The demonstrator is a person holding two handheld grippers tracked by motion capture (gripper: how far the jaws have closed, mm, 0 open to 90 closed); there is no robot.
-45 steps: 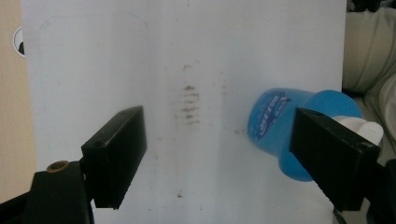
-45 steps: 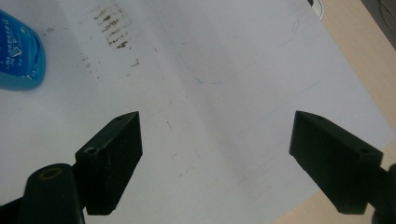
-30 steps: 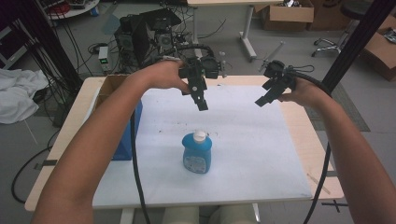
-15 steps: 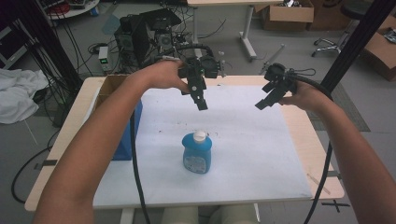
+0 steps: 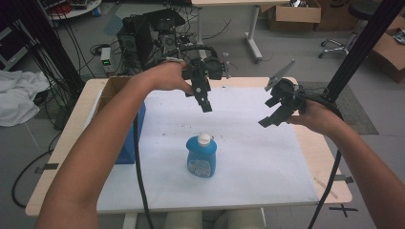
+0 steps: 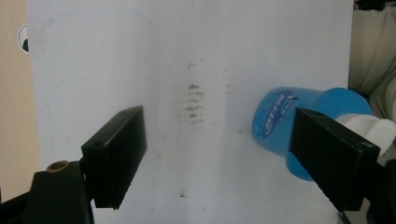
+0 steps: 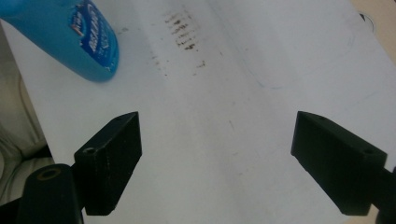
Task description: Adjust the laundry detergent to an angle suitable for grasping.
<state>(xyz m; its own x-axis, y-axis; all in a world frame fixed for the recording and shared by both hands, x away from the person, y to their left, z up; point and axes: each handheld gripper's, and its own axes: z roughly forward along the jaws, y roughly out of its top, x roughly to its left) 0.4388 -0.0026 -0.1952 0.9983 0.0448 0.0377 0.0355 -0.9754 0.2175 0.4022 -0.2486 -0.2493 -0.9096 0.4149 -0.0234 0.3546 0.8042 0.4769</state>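
**Right gripper lowered toward the bottle; both grippers held released, nothing grasped**

The blue bottle (image 5: 201, 155) with its white cap (image 5: 204, 139) is found upright on the white tabletop (image 5: 267, 162), below and between the two grippers, nearer the person's side than either pair of fingers. No contact with it is recorded.

The left gripper (image 5: 206, 104) is held above the tabletop, its fingers pointed down, with the bottle below and just beyond them toward the person. Compared with the earlier high views, its position is judged practically unchanged. In the left gripper view the fingers (image 6: 114, 154) are seen spread wide apart with bare tabletop between them; the bottle (image 6: 289, 123) is seen lying partly behind the right-hand finger, not between the two.

The right gripper (image 5: 272, 117) is noted lower and a little closer to the person than a second ago, its fingers now tilted down toward the tabletop. In the right gripper view the fingers (image 7: 109, 158) are likewise spread and empty, and the bottle (image 7: 70, 35) is seen well beyond the left-hand finger, at the upper corner.

Assessment: the shift of the right gripper is read as the opening of an approach to the bottle. The grasp is not yet begun; the bottle is aligned with neither pair of fingers, so further descent and recentring are judged necessary.
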